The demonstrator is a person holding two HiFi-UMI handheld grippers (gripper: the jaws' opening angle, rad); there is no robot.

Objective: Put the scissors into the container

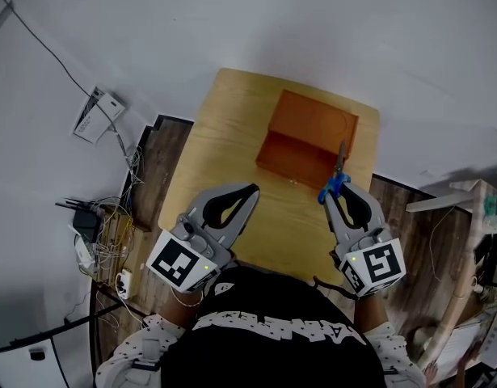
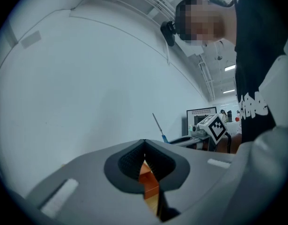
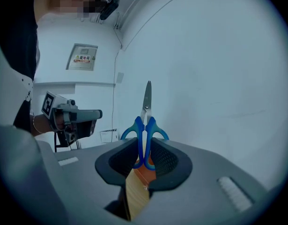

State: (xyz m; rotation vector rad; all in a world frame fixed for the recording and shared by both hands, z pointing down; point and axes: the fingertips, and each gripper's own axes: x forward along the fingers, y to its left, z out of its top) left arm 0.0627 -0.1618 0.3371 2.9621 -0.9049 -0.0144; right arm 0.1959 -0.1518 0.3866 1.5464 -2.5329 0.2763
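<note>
While the left gripper has its jaws together on nothing, the right gripper has its jaws clamped on the scissors' blue handles, blades up, near the orange container on the table. Wall sign is too tiny to read.

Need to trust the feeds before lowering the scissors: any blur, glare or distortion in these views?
Head view: sharp, no glare on the container; scissors small but clear. Right gripper view: strong fisheye, dark corners, scissors crisp in the right gripper. Left gripper view: same fisheye, bright ceiling lights at top right.
</note>
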